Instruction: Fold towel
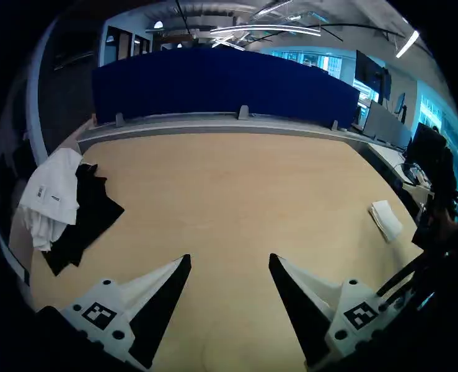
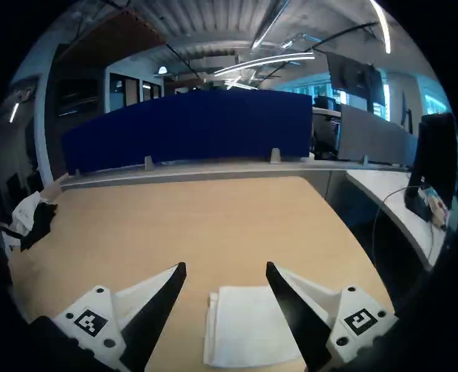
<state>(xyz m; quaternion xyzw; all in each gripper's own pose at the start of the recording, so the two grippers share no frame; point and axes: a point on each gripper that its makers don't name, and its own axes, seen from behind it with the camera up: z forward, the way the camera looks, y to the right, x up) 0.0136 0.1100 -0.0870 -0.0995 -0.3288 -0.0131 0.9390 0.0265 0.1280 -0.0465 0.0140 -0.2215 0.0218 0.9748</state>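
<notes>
Two tools (image 1: pixel 229 256) (image 2: pixel 225 265), one folded towel (image 2: pixel 248 327)

- both views are evenly lit, rather dim, with a cold blue tone.
- light comes from long ceiling lamps (image 1: pixel 266 28) and bright windows (image 1: pixel 428 113) at the right.
- the table (image 1: pixel 241 180) has a soft sheen; shadows are faint.
- the white towel (image 2: pixel 253 325) looks bright.
- the fisheye lens bends the blue divider (image 1: pixel 222 84); edges turn dark and slightly blurred.
</notes>
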